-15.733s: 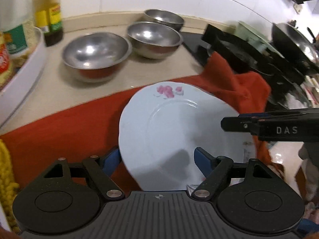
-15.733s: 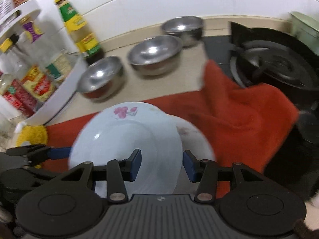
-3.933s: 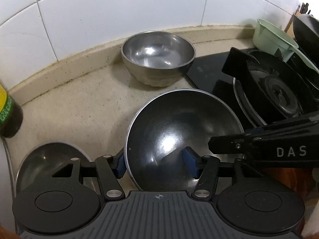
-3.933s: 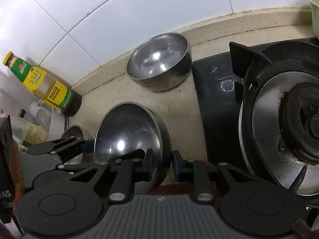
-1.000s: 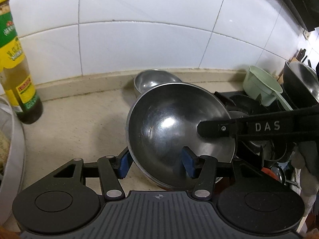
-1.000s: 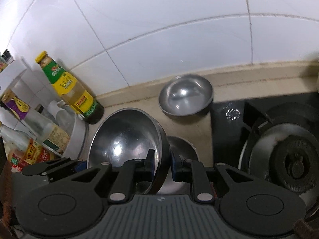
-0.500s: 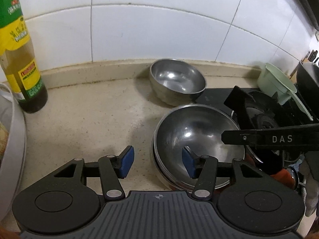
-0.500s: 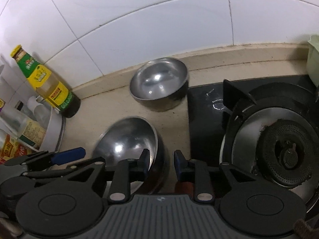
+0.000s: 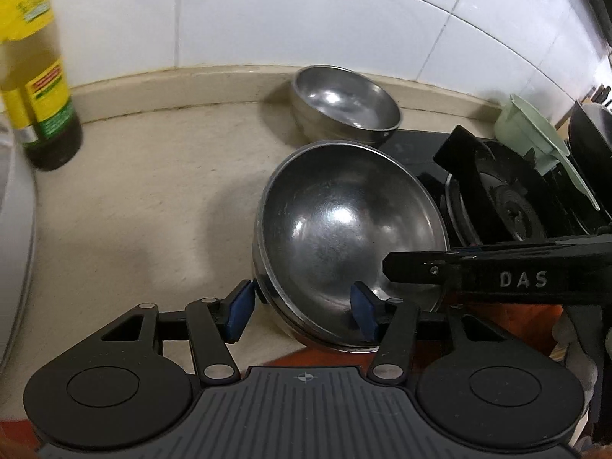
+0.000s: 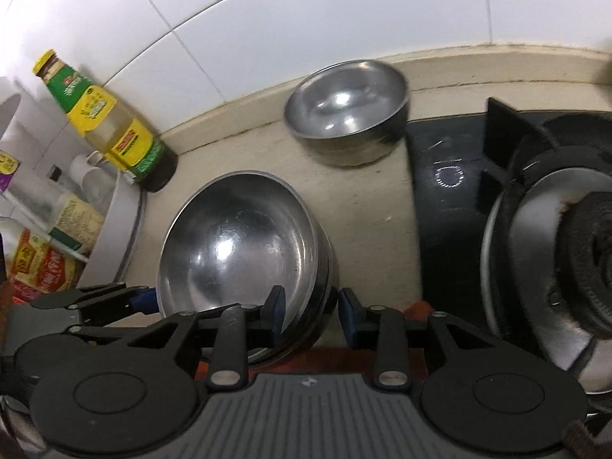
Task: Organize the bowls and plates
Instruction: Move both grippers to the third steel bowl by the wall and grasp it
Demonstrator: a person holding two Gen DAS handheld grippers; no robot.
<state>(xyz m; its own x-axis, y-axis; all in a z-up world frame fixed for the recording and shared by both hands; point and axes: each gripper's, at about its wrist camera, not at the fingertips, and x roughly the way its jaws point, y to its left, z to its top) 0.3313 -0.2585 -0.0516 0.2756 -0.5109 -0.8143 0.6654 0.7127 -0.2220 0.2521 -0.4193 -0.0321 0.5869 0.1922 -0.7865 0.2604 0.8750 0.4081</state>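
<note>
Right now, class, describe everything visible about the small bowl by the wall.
The small bowl is shiny, dented-looking steel, round, deep and empty. It stands upright on the beige counter, close to the tiled wall and beside the black stove. It stands apart from the stacked bowls; no fingers touch it.

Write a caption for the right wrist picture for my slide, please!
Open right gripper straddling the rim of nested steel bowls, a third bowl waiting by the wall.

Two nested steel bowls (image 9: 344, 229) sit upright on the counter, near a smaller steel bowl (image 9: 344, 103).
</note>
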